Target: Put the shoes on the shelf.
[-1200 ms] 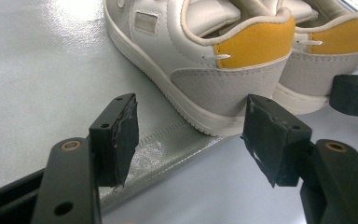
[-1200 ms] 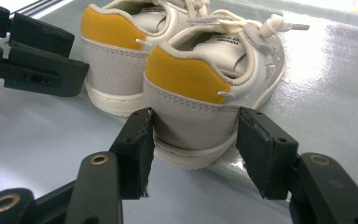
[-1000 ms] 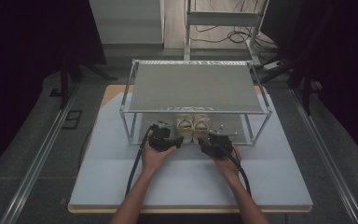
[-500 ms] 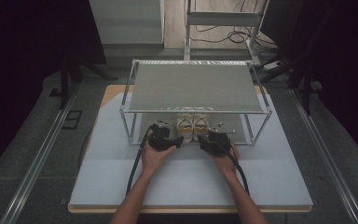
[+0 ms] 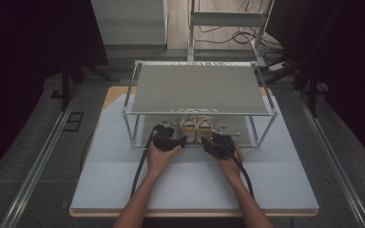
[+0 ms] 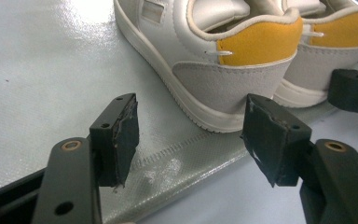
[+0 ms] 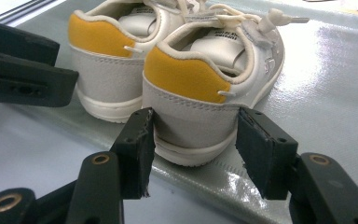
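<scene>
Scene: a person sits at a table (image 5: 123, 185) covered in pale blue-grey sheet, one two-jaw tool in each hand, both pointed at the low shelf of a metal rack (image 5: 199, 90).
Shoes: a pair of small white sneakers with yellow heel tabs, side by side on the rack's bottom shelf, heels facing the person, right at the shelf's front edge.
Left shoe: (image 6: 223, 60) sits just past the left tool's tips, heel a bit right of centre between them.
Right shoe: (image 7: 205, 88) has its heel sitting in the gap of the right tool; laces and a toggle show on top.
Left gripper: (image 6: 191, 135) jaws spread, nothing between the pads, not touching the shoe as far as I can see. The jaws have just been closing a touch, with nothing caught in them.
Right gripper: (image 7: 193, 149) jaws either side of the right shoe's heel, very close to the sole. Honestly can't tell if the pads are actually pressing on it or just flanking it.
Hands: left hand (image 5: 160, 154) and right hand (image 5: 228, 159) rest low on the table just in front of the rack, near each other.
</scene>
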`<state>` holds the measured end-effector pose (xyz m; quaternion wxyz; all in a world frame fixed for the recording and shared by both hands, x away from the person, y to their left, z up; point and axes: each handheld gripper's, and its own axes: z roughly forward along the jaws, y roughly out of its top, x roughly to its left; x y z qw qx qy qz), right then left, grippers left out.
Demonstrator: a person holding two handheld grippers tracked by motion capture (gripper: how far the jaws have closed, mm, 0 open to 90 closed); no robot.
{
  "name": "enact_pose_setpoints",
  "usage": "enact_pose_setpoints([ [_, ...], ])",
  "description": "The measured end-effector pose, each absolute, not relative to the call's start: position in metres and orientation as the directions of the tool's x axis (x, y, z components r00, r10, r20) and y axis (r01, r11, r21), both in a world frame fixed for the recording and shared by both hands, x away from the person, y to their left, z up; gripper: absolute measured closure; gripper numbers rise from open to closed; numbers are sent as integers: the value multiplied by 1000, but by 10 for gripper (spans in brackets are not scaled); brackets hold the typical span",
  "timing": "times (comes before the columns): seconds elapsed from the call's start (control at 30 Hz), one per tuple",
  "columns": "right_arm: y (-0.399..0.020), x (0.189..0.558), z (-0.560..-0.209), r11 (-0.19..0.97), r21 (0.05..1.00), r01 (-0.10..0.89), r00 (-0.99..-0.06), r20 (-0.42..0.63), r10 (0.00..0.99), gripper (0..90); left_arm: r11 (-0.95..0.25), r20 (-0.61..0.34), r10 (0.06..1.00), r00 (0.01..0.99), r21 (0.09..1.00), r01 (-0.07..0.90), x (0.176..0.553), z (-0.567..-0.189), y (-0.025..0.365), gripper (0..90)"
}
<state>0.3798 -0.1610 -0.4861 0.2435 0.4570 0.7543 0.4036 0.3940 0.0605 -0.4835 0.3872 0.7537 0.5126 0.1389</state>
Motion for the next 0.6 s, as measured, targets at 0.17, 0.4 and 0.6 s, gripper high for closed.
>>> enact_pose_setpoints([
  [0.17,-160,383,-487,254,834,489,-455,-4,890,460,-178,-190,878,439,722,668,395,-484,61,356],
  [0.4,-159,382,-487,250,836,489,-451,-4,893,457,-177,-183,881,435,726,664,394,-484,61,334],
  [0.6,-165,373,-482,226,845,485,-453,22,891,427,-226,-161,852,498,745,627,382,-479,70,296],
])
